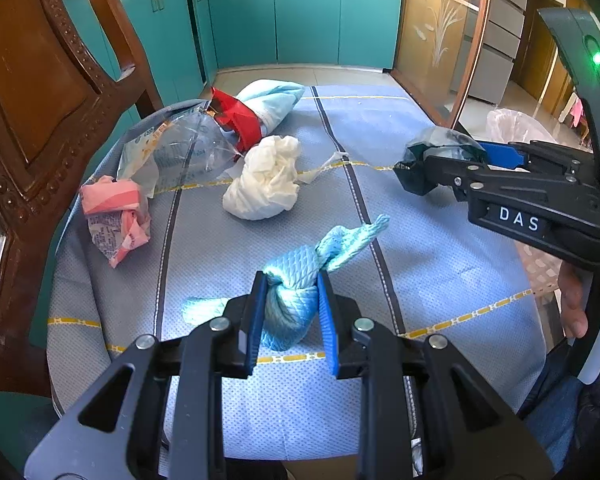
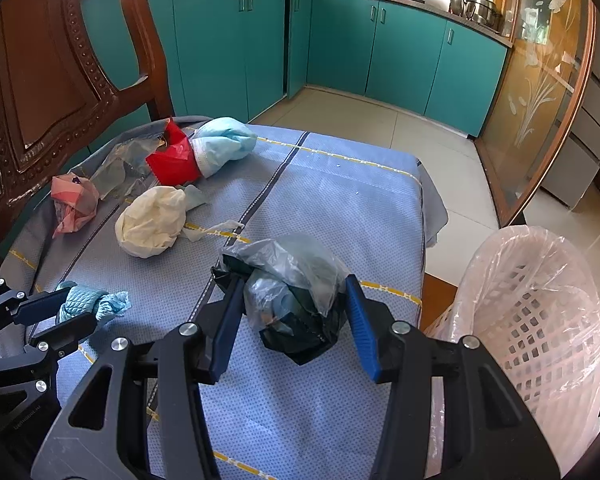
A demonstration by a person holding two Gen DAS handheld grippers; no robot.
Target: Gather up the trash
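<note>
Both my grippers clamped on trash over the blue-clothed table.

My left gripper (image 1: 292, 312) has its blue pads pressed against a knotted light-blue cloth wad (image 1: 296, 292) above the tablecloth (image 1: 440, 248), and my right gripper (image 2: 292, 312) squeezes a dark bundle wrapped in clear plastic (image 2: 296, 300) (the pads dent its sides). Farther back on the table lie a cream crumpled ball (image 1: 264, 180), a pink wrapper (image 1: 114, 216), a clear plastic bag (image 1: 180, 152) and a red packet (image 1: 236, 120) touching a pale blue pouch (image 1: 274, 96). A lined pink basket (image 2: 540, 304) stands just beside the table's right edge, near my right gripper.
</note>
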